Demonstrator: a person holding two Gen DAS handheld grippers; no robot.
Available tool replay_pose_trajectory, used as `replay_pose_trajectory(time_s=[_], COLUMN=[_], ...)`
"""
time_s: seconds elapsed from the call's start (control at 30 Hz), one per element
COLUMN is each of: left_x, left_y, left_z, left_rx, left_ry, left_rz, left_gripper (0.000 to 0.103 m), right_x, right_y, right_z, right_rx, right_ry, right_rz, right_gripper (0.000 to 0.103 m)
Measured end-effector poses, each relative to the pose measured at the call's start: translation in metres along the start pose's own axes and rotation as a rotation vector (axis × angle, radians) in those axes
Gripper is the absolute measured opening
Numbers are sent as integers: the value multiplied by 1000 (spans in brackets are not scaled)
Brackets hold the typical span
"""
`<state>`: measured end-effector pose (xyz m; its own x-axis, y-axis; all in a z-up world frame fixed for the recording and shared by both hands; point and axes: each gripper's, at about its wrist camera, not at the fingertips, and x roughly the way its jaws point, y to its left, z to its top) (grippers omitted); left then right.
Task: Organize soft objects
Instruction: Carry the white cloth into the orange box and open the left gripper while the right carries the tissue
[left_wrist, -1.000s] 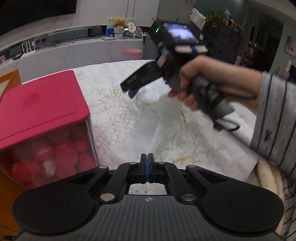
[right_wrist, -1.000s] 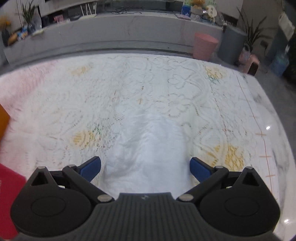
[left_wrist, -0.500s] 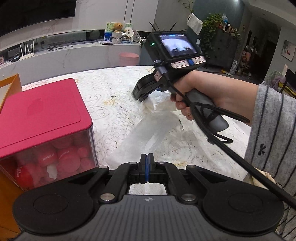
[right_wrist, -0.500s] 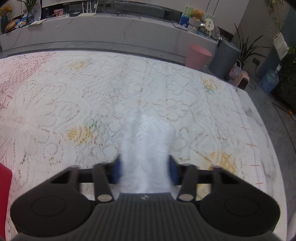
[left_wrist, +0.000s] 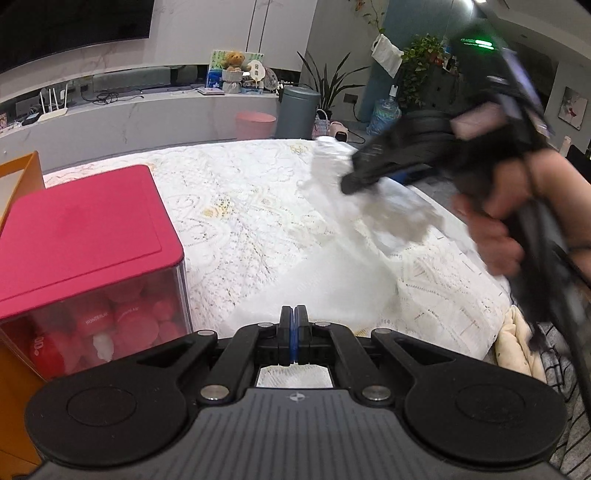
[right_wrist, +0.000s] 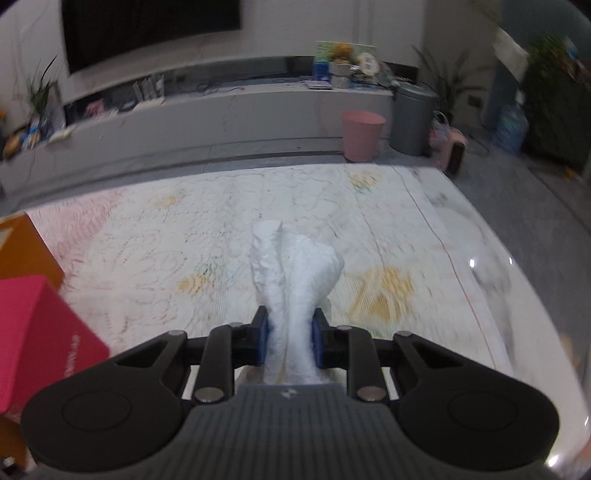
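Observation:
A white soft cloth stretches from my left gripper up to my right gripper. My left gripper is shut on the cloth's near edge, low over the lace tablecloth. My right gripper is shut on the cloth's far end, bunched between its blue pads and lifted above the table. A clear box with a red lid, holding several red soft balls, stands at the left; it also shows in the right wrist view.
An orange box stands behind the red-lidded box. The table's right edge drops to a cream cushion. Beyond the table stand a pink bin, a grey bin and a long low counter.
My right gripper closed on the far end of the white cloth and lifted it up off the table. My left gripper stayed shut in place.

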<state>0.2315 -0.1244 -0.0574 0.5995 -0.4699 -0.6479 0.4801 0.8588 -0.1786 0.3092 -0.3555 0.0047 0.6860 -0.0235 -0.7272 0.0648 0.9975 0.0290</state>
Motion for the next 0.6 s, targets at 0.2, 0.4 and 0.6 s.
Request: replay_pose_trajectory(time_s=[0.2,0.4,0.6], left_x=[8,12,10], left_y=[-3,-2,-7], left_z=[-3,-5,-12], left_rx=[17,27,142], left_ry=[26,54,37], left_rz=[14,-2,-22], left_gripper=[0,0,17], right_x=[-5,5,-18], right_y=[-11,-8,-14], right_z=[-47,-60,-52], right_rx=[101,93,63], right_ry=[5,52,5], right_rz=[15,18,17], right_gripper=[22,22,23])
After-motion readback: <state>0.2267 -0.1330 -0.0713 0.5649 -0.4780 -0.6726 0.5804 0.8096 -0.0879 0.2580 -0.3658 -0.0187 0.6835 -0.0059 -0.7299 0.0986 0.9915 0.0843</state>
